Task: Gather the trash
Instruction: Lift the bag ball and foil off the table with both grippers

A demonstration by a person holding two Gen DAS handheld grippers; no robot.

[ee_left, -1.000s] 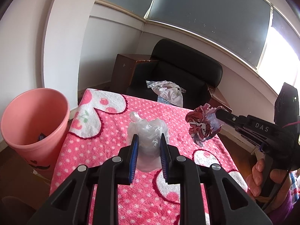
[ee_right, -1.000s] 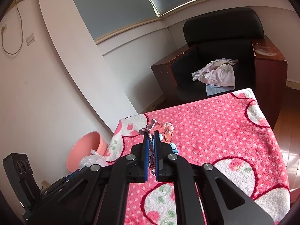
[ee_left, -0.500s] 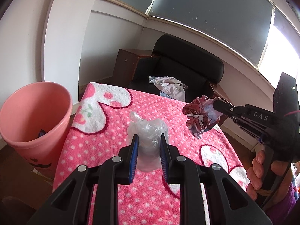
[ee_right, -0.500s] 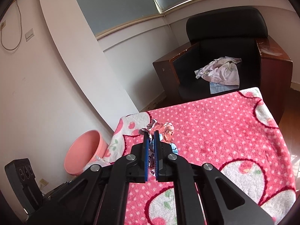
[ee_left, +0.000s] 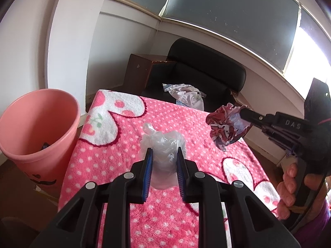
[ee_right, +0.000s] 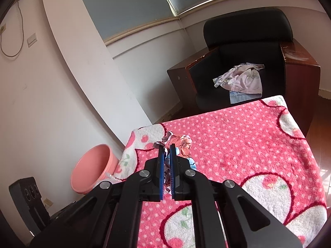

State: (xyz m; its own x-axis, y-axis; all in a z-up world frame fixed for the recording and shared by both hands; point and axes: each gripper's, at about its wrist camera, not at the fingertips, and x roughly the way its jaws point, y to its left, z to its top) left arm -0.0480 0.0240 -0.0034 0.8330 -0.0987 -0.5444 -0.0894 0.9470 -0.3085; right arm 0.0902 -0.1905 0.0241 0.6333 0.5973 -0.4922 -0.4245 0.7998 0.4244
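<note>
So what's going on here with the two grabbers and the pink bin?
A person is clearing trash off a table covered with a pink blanket. The left gripper is clamped on a knotted clear plastic bag, the right gripper on a crumpled printed wrapper. Both are held above the blanket; neither is in the pink bin yet.

Home room, black armchair (ee_right: 246,47), blanket-covered table (ee_right: 238,144)

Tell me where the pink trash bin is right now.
The pink trash bin stands on the floor off the left edge of the pink polka-dot blanket in the left wrist view; in the right wrist view it sits at lower left, beside the white wall.
</note>
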